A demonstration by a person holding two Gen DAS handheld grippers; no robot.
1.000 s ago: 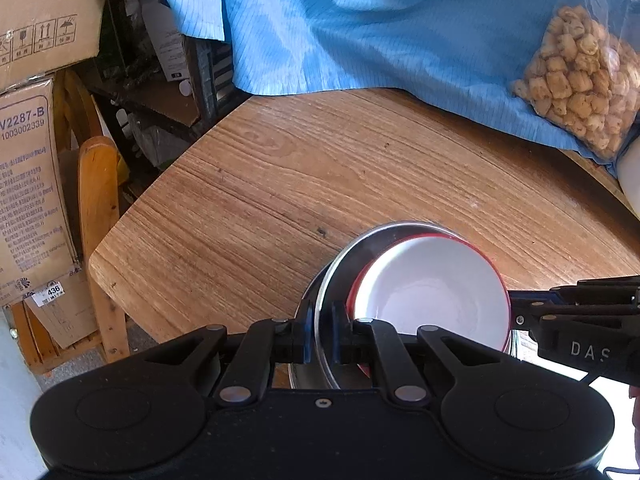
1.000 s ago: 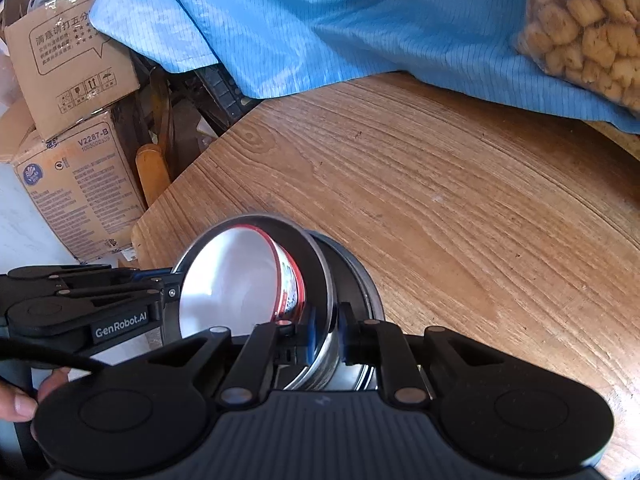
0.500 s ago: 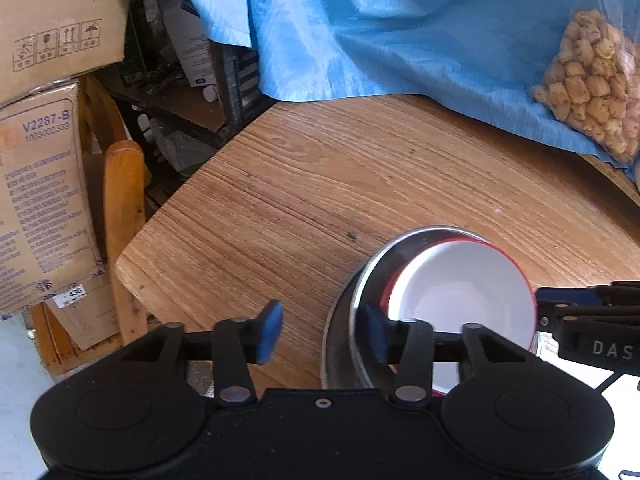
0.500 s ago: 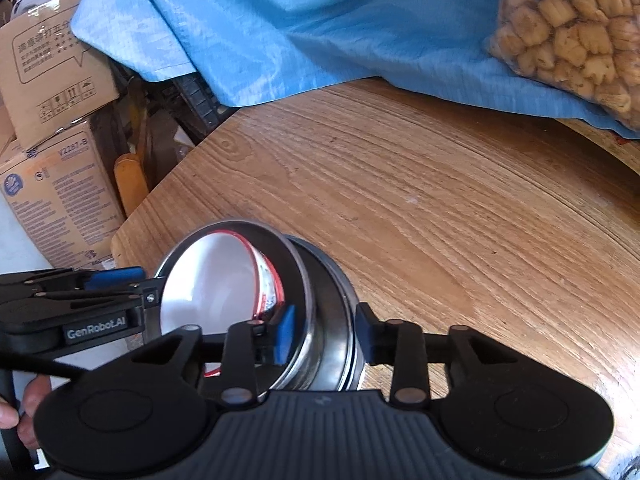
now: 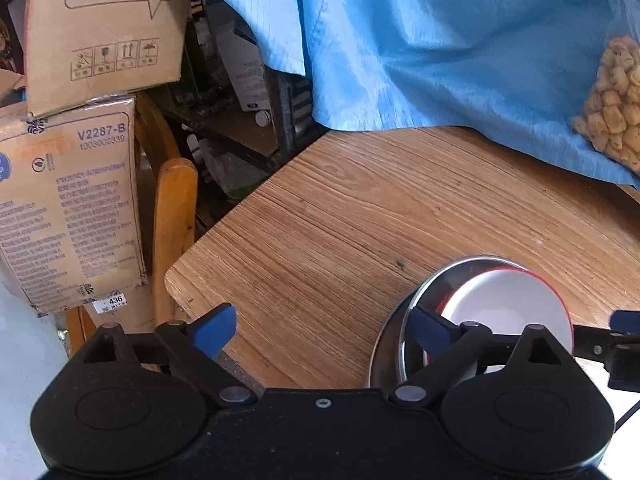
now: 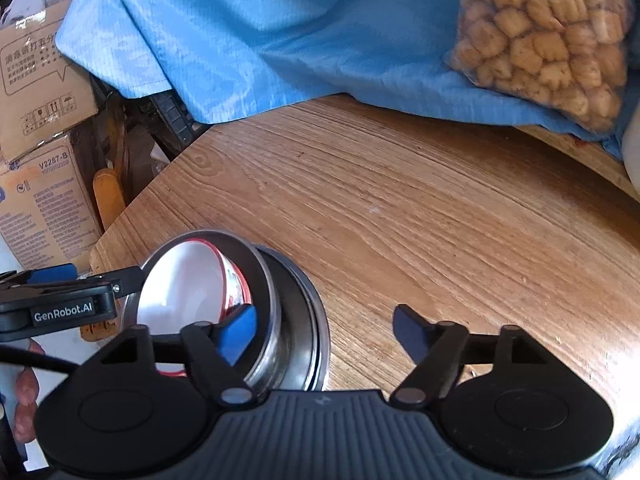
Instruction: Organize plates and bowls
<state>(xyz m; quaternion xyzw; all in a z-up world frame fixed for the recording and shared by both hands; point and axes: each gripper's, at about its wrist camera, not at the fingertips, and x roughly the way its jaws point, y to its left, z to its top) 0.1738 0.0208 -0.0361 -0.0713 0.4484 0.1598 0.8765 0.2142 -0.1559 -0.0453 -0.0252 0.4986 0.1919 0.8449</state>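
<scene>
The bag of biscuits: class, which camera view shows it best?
The right wrist view: the bag of biscuits fills the upper right corner, lying on the blue cloth, with single biscuits distinct. The left wrist view catches only a strip of the bag at its right edge.

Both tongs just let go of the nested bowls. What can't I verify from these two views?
- Near side of the bowl stack: left view, hidden by the tongs' body; right view, likewise.
- How many steel bowls are nested: rims overlap.
- Whether the stack sits flat on the table: base unseen.
- Right table edge: cut off by frame.
- What lies under the blue cloth.
</scene>
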